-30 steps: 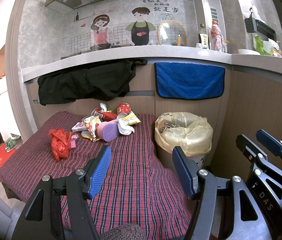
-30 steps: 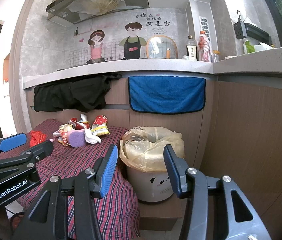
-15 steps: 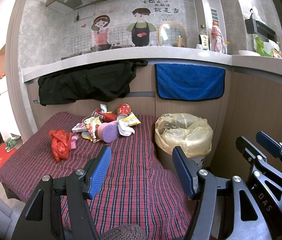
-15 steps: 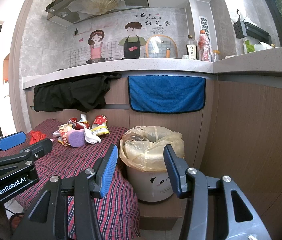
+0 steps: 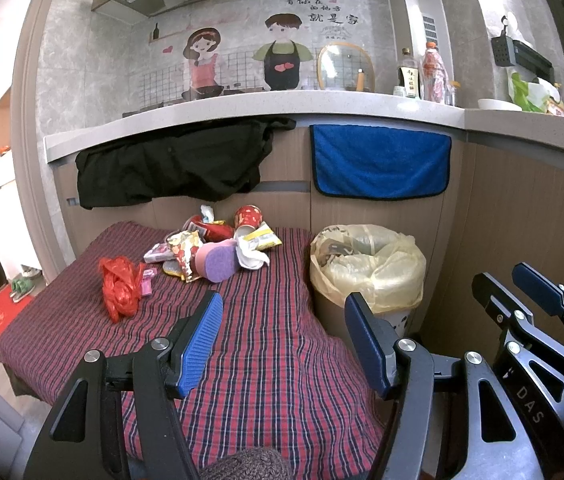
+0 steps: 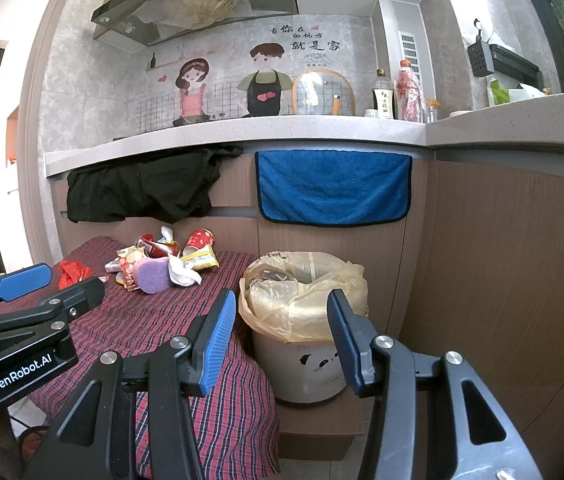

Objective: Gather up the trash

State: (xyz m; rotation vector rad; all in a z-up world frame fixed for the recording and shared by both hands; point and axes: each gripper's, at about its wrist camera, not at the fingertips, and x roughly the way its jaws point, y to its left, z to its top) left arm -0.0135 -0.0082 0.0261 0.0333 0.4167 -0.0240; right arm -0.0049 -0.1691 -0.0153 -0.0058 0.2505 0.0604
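Both tools idle before the trash
Nothing has shifted since earlier: left tool (image 5: 282, 340) and right tool (image 6: 279, 340) stay spread, empty; trash pile (image 5: 209, 248) upper centre, bin (image 5: 366, 268) beside.

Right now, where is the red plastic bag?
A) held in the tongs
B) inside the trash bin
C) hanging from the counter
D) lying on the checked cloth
D: the red plastic bag lies crumpled on the checked cloth, left of the pile of wrappers, apart from the trash bin and not in either tongs.
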